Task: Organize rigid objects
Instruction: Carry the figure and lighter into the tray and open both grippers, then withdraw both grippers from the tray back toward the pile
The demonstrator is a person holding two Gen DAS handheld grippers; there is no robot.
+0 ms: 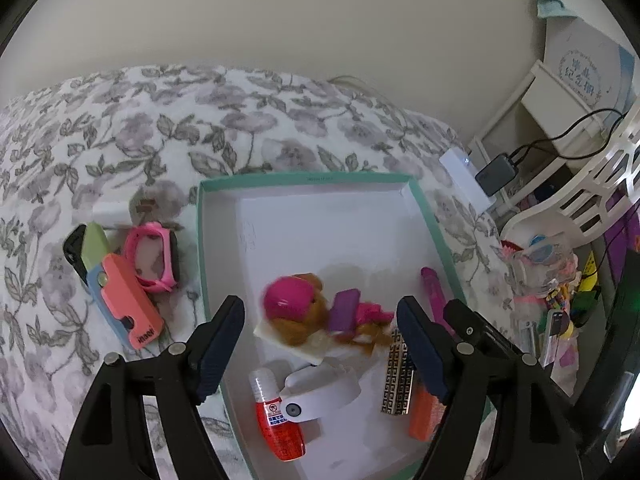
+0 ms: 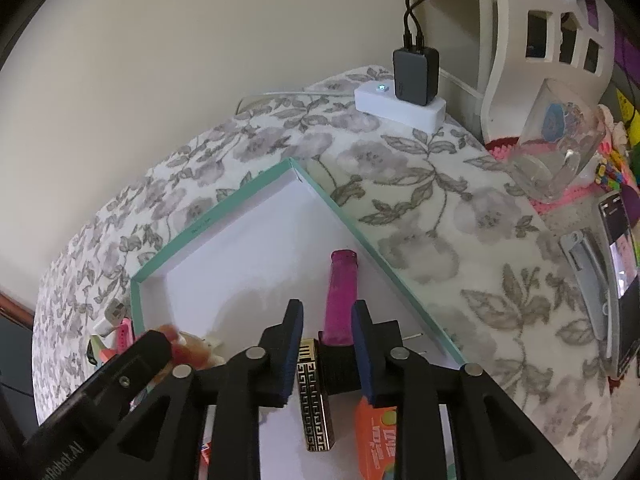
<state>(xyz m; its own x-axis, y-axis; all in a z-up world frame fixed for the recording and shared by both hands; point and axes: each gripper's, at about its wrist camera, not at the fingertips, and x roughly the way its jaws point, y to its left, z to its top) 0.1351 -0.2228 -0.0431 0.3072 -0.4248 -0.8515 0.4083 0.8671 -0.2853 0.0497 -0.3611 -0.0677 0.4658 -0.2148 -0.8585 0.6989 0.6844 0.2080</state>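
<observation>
With the left gripper (image 1: 320,344) hanging wide open and empty over the doll (image 1: 316,312) in the teal box (image 1: 304,179), and the right gripper (image 2: 326,354), jaws parted narrowly and gripping nothing, hovering over the patterned gold case (image 2: 316,400), either could be knocking packed items askew.

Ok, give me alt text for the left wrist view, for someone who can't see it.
The open left claw hovers over a teal-rimmed box holding a pink-helmeted doll, a red bottle and a gold-patterned case. Pink goggles and a pastel toy lie outside on the floral cloth.
</observation>
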